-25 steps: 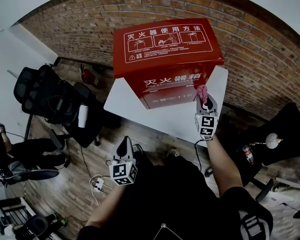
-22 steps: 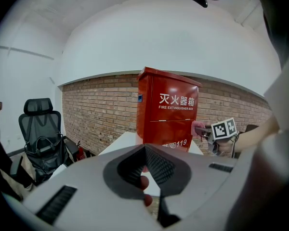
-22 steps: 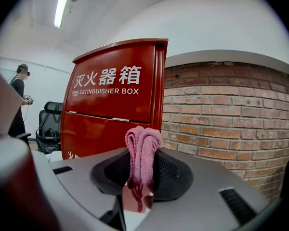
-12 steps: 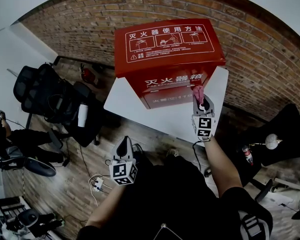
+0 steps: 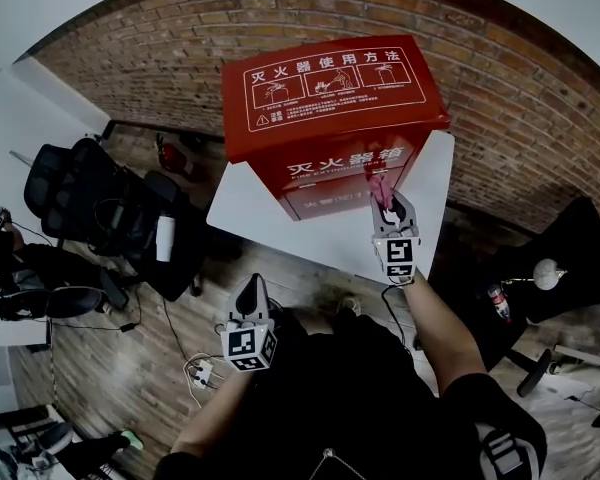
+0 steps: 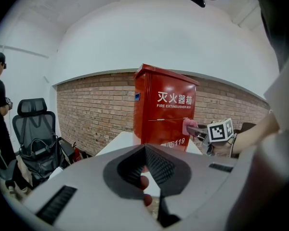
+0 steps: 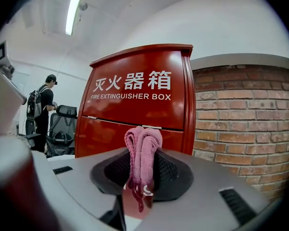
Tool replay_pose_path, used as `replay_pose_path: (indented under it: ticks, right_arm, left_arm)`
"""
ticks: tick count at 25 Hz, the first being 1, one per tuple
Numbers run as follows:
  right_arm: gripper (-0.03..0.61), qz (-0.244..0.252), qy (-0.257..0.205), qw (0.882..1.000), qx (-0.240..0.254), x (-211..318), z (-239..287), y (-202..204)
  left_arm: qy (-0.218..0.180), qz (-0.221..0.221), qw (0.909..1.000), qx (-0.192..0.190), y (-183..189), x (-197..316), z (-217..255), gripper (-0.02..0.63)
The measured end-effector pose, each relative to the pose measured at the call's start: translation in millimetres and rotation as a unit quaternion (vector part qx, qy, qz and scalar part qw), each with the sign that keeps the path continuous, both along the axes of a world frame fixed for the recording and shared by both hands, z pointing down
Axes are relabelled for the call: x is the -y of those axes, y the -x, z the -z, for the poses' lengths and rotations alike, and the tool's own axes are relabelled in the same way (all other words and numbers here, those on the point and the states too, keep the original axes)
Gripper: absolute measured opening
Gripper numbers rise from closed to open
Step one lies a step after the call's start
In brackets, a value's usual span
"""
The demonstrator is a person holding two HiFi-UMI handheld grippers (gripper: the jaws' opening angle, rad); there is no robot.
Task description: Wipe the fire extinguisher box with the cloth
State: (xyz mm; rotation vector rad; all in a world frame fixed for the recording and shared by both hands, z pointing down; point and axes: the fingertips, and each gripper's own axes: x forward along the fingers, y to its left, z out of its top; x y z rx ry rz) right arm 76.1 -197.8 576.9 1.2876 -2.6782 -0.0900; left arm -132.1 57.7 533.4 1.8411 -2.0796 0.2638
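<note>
Box: The red fire extinguisher box point(image 5: 330, 118) is pictured standing on the far half of the white table point(image 5: 245, 208), backed by the brick wall point(image 5: 520, 98).
Cloth: A folded pink cloth point(image 7: 142, 150) is clenched in the right gripper point(image 5: 384, 200) and appears pressed to the lower front panel, near the box's right front corner.
Change: Over the last second, cloth and gripper have been carried leftward along the front panel, away from that corner.
Meaning: A wiping stroke across the front is judged to be under way, with most of the panel, the sides and the lid yet to be covered.
Left gripper: The left gripper point(image 5: 251, 290) is held low, off the table's near edge, its jaws pressed together on nothing.
</note>
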Motion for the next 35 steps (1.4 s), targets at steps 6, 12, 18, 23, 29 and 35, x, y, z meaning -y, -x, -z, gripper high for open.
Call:
replay_pose_path:
  ticks: [6,12,18,23,29,35]
  right_arm:
    - [0.11,0.001,0.0,1.0,0.013,-3,-1,11]
    - [0.11,-0.003,0.005,1.0,0.016,-8,-3,19]
    - [0.11,-0.004,0.006,1.0,0.019,-14,-2,30]
    - [0.11,0.001,0.008,1.0,0.017,-20,-4,44]
    - [0.11,0.009,0.008,1.0,0.018,-29,-3,64]
    - [0.11,0.011,0.01,1.0,0.017,-37,-2,81]
  left_arm:
    - [0.001,-0.002,1.0,0.004,14,3,0,0.028]
    - [0.006,-0.007,0.9999,0.004,21,-1,0,0.028]
    - [0.009,-0.005,0.9999,0.002,32,-4,0,0.028]
    - [0.006,-0.006,1.0,0.003,42,-5,1,0.028]
    - [0.004,-0.004,1.0,0.002,55,-10,2,0.028]
    - [0.004,-0.001,1.0,0.001,72,-17,4,0.028]
